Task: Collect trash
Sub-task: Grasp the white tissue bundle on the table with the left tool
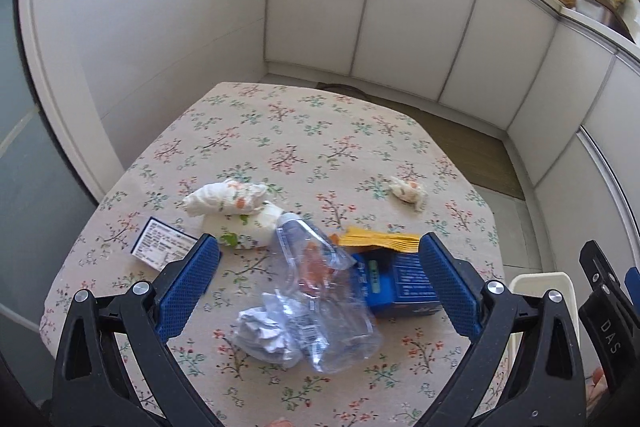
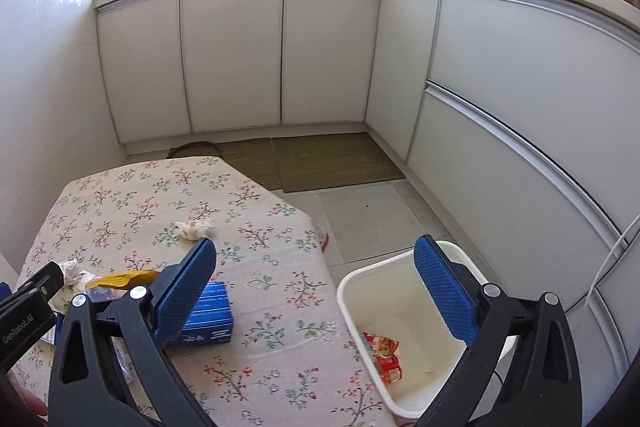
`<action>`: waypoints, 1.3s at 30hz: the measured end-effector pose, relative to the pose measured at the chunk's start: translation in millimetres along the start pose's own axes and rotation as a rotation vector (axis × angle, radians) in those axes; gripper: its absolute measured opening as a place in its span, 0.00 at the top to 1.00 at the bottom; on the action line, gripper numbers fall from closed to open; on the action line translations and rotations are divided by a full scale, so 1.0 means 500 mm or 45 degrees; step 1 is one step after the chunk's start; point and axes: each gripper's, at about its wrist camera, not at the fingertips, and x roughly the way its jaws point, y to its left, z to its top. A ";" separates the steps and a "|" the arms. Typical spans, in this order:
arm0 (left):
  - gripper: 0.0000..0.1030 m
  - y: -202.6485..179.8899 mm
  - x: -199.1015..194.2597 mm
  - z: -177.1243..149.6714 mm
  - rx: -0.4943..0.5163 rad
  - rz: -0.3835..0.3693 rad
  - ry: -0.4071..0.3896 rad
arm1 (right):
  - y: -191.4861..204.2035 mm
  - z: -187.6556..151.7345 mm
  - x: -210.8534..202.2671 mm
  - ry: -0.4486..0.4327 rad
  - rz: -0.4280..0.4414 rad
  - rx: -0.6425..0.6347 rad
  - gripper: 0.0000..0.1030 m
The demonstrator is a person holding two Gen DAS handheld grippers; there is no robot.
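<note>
Left tongs (image 1: 320, 275) wide over crushed bottle (image 1: 320, 295); right tongs (image 2: 316, 291) wide, only there red wrapper (image 2: 384, 357) in bin (image 2: 360, 279)

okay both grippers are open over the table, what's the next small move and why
Probably lower the open left gripper onto the crushed clear plastic bottle and close. The bottle lies right between its blue fingers, nearest of the trash on the floral tablecloth. The right gripper holds nothing, and the white plastic bin beside the table holds only a red wrapper.

trash (image 1: 320, 291) on table (image 2: 280, 307), bin (image 2: 404, 331) right
</note>
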 end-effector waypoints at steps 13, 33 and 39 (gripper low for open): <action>0.07 0.211 0.132 0.054 -0.210 0.086 0.184 | 0.166 -0.031 0.022 0.040 0.119 -0.152 0.07; 0.45 0.197 0.287 0.084 -0.018 -0.136 0.381 | 0.198 -0.038 0.075 0.147 0.139 -0.188 0.07; 0.66 0.205 0.264 0.081 -0.033 -0.163 0.370 | 0.199 -0.040 0.063 0.134 0.149 -0.196 0.07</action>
